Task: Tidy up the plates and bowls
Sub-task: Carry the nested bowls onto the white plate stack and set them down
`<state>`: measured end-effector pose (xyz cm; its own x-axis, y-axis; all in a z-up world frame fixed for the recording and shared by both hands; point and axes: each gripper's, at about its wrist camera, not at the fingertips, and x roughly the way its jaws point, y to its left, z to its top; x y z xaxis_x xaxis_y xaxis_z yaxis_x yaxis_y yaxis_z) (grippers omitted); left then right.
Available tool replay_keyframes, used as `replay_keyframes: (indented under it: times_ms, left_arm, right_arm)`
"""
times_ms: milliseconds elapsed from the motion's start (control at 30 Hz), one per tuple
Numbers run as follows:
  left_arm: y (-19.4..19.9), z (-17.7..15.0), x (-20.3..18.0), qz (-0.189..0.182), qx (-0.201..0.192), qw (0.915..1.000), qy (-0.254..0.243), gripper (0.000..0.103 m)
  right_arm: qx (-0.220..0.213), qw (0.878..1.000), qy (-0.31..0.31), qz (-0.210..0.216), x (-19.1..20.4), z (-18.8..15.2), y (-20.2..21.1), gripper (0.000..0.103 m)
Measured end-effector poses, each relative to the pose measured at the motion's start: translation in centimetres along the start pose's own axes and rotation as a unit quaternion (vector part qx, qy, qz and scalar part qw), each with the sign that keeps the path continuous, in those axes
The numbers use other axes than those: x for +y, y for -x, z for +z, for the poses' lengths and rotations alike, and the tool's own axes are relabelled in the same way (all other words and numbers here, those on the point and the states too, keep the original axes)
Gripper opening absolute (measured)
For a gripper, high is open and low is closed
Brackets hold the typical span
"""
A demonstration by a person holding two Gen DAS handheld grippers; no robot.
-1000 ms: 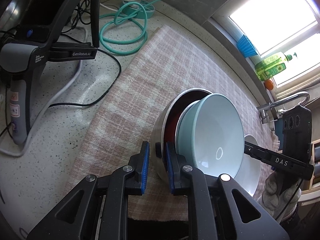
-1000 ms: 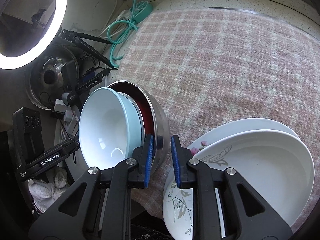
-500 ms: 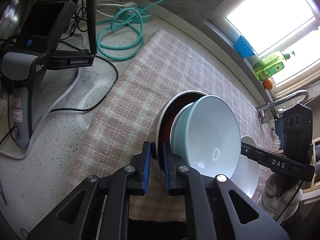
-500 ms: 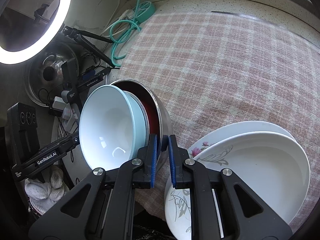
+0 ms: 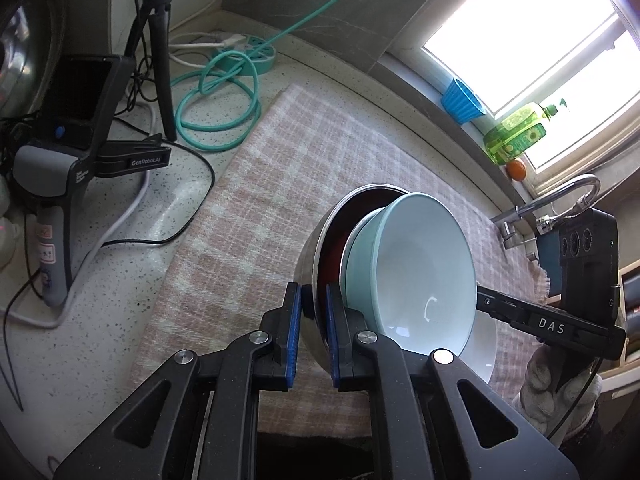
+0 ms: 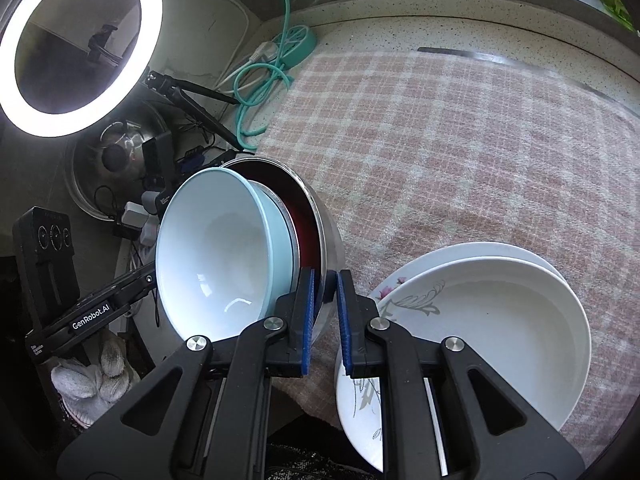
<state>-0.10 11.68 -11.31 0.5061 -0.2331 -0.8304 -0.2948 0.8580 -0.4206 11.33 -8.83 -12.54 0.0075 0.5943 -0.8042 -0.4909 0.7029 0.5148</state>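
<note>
Both tongs, left [image 5: 309, 334] and right [image 6: 323, 320], clamp the steel bowl's [image 5: 310, 240] rim, tilted above the cloth [image 6: 460, 152] near the worktop's front edge; the blue bowl [image 6: 216, 256] inside, seemingly loose, could slide out.

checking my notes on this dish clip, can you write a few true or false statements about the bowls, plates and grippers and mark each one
1. The left gripper is clamped on the rim of the stainless steel bowl. True.
2. The right gripper hangs open, apart from that bowl. False: it is shut on the steel bowl's rim too.
3. A pale blue ceramic bowl sits nested inside the steel bowl. True.
4. The white plates are stacked inside the blue bowl. False: they lie beside the bowls on the pink checked cloth.
5. The green dish soap bottle stands on the cloth. False: it stands on the window sill.
</note>
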Motion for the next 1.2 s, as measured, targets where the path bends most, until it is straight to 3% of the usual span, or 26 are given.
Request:
replay_keyframes:
  times_ms: [600, 1200]
  left_arm:
    - [-1.8, -0.7, -8.0, -0.056, 0.028, 0.9955, -0.072, 0.009]
    - [-5.0, -3.1, -12.4, -0.062, 0.081, 0.9885, -0.112, 0.009]
  right_arm:
    - [-0.039, 0.997, -0.061, -0.030, -6.5, -4.7, 7.7, 0.012]
    - [-0.039, 0.992, -0.112, -0.044, -11.6, -9.1, 9.4, 0.012]
